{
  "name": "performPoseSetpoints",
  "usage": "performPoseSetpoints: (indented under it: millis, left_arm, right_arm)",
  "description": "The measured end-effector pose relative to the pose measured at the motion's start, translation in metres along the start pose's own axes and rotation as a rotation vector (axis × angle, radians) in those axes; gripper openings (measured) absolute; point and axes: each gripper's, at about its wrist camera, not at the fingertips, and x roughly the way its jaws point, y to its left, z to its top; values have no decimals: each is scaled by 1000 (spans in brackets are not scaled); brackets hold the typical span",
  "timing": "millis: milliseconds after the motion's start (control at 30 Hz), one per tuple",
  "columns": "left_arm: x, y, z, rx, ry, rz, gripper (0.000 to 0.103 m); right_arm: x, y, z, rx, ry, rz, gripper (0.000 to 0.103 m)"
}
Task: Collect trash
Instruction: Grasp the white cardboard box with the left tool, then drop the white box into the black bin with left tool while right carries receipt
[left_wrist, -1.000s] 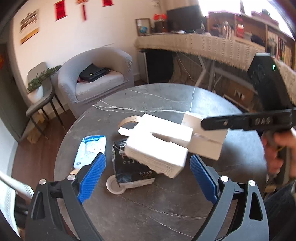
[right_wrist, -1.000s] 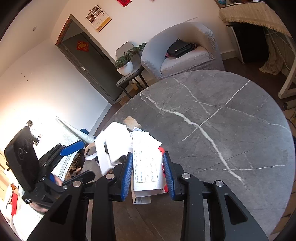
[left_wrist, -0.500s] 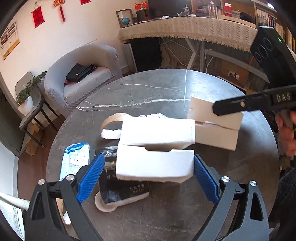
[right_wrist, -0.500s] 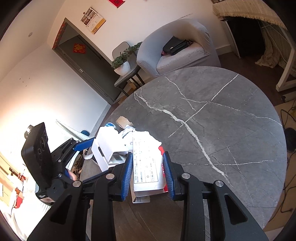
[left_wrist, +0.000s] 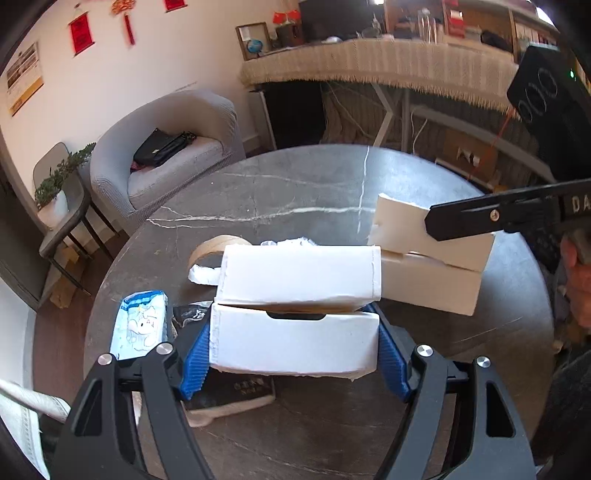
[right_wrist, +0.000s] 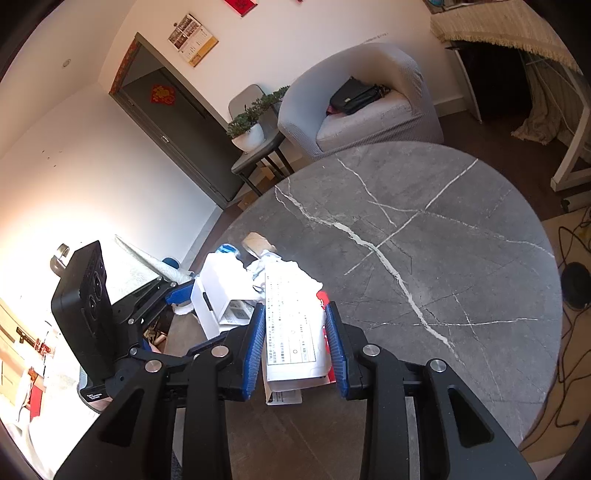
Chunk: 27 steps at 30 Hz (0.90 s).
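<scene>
In the left wrist view my left gripper (left_wrist: 293, 354) is shut on a white cardboard box (left_wrist: 295, 339), its blue pads against both ends. My right gripper (left_wrist: 458, 221) comes in from the right, shut on a second white box (left_wrist: 428, 273) just behind. In the right wrist view my right gripper (right_wrist: 295, 347) clamps that box (right_wrist: 291, 325), which has a printed label on top. The left gripper (right_wrist: 177, 291) and its box (right_wrist: 214, 295) show at the left. A blue-white wrapper (left_wrist: 142, 328), a black packet (left_wrist: 236, 391) and a cardboard tape ring (left_wrist: 210, 251) lie on the round grey marble table (left_wrist: 314, 192).
A crumpled white tissue (left_wrist: 201, 275) lies by the tape ring. A grey armchair (left_wrist: 166, 155) with a black bag stands behind the table, a chair with a plant (left_wrist: 55, 184) to its left, and a fringed desk (left_wrist: 369, 62) at the back right.
My left gripper has moved in and closed on the near white box, which was between its open fingers before. The right gripper still holds its box, now slightly higher.
</scene>
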Motion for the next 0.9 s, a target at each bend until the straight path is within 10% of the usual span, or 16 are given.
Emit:
performPoseSetpoints:
  millis: [900]
  left_arm:
    - [-133,69,-87,-413,-130,172,78]
  right_arm:
    - [30,115,-29,-155,-36,96,33]
